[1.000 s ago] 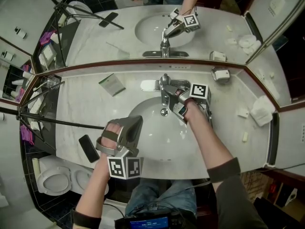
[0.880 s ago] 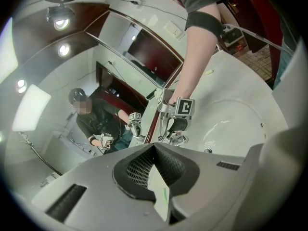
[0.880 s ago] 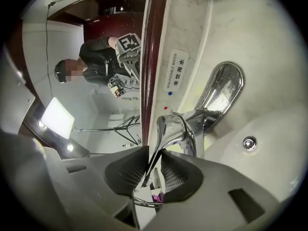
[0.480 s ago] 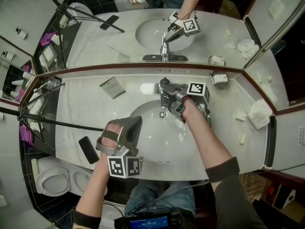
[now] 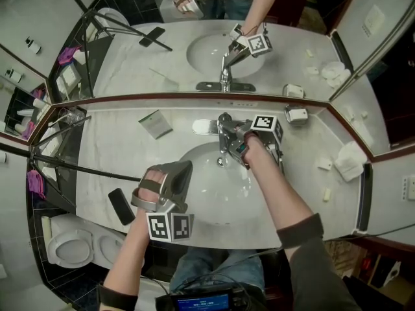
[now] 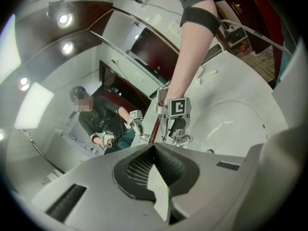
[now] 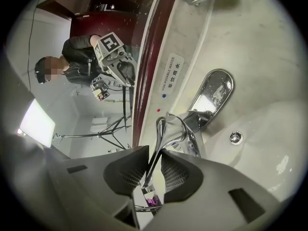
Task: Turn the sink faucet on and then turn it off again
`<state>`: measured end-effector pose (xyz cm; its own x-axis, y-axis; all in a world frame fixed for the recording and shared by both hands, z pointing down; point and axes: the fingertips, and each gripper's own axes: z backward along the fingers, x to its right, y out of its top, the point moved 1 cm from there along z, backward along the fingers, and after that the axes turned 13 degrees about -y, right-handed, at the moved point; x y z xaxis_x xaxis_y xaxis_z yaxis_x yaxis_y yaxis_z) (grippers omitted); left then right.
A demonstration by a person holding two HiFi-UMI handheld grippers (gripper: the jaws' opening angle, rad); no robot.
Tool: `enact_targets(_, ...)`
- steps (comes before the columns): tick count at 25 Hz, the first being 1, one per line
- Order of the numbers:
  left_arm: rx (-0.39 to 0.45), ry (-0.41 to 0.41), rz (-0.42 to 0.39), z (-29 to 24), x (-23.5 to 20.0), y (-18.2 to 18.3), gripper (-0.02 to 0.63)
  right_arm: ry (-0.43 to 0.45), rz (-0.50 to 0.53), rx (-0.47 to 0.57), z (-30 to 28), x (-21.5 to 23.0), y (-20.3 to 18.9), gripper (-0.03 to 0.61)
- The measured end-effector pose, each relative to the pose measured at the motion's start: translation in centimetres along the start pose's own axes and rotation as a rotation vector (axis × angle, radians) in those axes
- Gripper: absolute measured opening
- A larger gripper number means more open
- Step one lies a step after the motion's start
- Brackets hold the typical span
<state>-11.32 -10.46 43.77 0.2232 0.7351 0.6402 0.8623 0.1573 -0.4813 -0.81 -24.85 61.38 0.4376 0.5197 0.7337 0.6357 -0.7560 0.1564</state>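
Note:
The chrome faucet (image 5: 224, 129) stands at the back of the white sink basin (image 5: 214, 196). My right gripper (image 5: 235, 142) reaches it from the right and is shut on the faucet's thin lever handle (image 7: 157, 146), which runs between the two pads. The spout (image 7: 212, 91) points over the drain (image 7: 235, 137), and I see no stream of water. My left gripper (image 5: 185, 167) hangs over the basin's front left rim, shut with nothing in it. In the left gripper view its closed jaws point toward the faucet (image 6: 177, 139) and the right gripper (image 6: 175, 129).
On the marble counter lie a black phone (image 5: 120, 206) at front left, a small packet (image 5: 155, 124) at back left, a soap dish (image 5: 296, 115) and a folded cloth (image 5: 350, 161) to the right. A tripod (image 5: 65, 167) stands on the left, above a toilet (image 5: 71, 248). A mirror backs the counter.
The right gripper has tilted a little while staying on the lever handle. The left gripper has stayed where it was.

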Motion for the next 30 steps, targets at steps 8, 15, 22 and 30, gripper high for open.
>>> enact_targets(8, -0.008, -0.001, 0.003, 0.4, -0.3, 0.1, 0.003, -0.036, -0.036, 0.002, 0.2, -0.6, 0.4, 0.115)
enact_targets(15, -0.018, 0.010, 0.004, 1.1, -0.8, 0.0, 0.002, -0.030, -0.055, 0.010, 0.4, -0.9, 0.4, 0.123)
enact_targets(22, -0.026, 0.004, -0.005, 1.5, -0.1, 0.2, 0.003, -0.040, -0.063, 0.022, 0.2, -0.5, 0.3, 0.127)
enact_targets(30, -0.038, 0.013, -0.007, 2.8, 0.0, 0.2, 0.002, -0.058, -0.004, 0.063, 1.7, -0.6, 0.2, 0.124)
